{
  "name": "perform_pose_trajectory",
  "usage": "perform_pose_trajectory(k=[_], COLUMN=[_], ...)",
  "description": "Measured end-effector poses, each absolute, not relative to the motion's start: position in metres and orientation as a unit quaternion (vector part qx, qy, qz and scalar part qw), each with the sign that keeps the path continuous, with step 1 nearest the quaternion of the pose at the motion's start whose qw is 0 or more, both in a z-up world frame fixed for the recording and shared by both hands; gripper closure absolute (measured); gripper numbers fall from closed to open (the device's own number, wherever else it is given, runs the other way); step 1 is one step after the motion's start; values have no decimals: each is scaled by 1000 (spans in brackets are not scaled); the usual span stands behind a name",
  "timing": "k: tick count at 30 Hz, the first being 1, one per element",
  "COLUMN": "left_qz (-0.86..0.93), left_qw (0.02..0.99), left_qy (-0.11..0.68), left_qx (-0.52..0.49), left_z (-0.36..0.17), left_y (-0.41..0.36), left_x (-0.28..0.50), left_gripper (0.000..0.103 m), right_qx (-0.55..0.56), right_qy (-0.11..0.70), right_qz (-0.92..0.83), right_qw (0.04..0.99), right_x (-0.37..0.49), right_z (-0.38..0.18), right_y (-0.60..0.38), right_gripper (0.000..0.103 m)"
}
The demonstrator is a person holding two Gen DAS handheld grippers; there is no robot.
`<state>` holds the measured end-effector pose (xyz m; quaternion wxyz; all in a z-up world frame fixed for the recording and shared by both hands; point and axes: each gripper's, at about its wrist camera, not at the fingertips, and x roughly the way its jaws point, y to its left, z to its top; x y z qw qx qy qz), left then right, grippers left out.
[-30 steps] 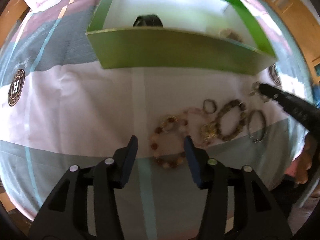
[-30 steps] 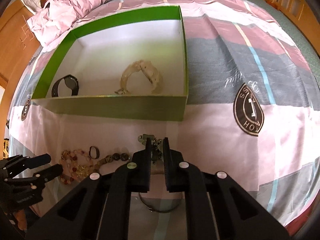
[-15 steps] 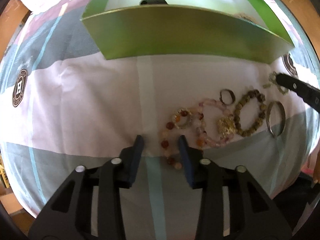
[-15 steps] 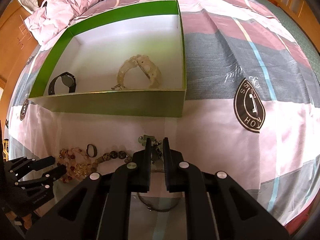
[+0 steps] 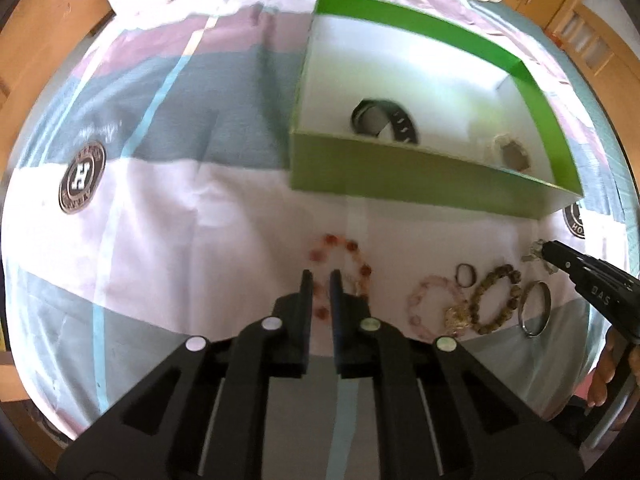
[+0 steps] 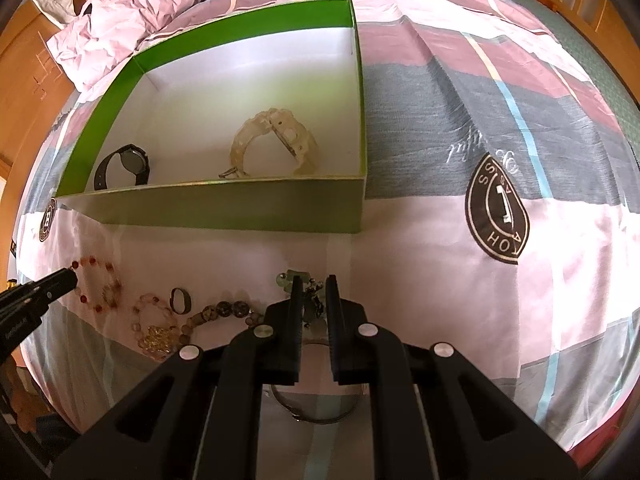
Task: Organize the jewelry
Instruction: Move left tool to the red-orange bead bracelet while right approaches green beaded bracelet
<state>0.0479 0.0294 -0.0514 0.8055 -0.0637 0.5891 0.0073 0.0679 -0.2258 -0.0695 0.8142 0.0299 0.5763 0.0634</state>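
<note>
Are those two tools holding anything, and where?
Left tool pinches the red bead bracelet at its near side. Right tool grips the green charm piece at one end.

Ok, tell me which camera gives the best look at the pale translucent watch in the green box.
The right wrist view: the pale watch lies whole and sharp on the box floor. In the left wrist view it is small, blurred, and partly cut off by the near wall.

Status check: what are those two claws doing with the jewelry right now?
Left gripper just closed on the red bead bracelet. Right gripper shut on the green charm piece. Green box ahead, path clear.
</note>
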Motion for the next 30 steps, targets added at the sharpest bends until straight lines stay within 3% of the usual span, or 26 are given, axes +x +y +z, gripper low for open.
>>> perform_pose_trajectory(k=[4, 8, 13, 20, 30], left_qz=[17, 24, 34, 41, 46], left_qw=[796, 797, 791, 783, 777], left_qy=[602, 599, 607, 618, 624], left_qx=[-67, -68, -65, -63, -68], left_z=[-58, -58, -63, -77, -91], left_y=[34, 35, 46, 49, 54], left_x=[44, 45, 42, 51, 61], left_gripper=[87, 65, 53, 53, 52], right_qx=[44, 72, 69, 66, 55], right_qy=[584, 575, 574, 581, 590], right_qz=[60, 48, 41, 55, 57], right_qw=[809, 814, 815, 809, 804], right_x=[71, 73, 75, 73, 68], right_z=[-73, -68, -69, -72, -77], right_y=[-228, -240, -242, -234, -232], right_gripper=[92, 74, 70, 62, 62])
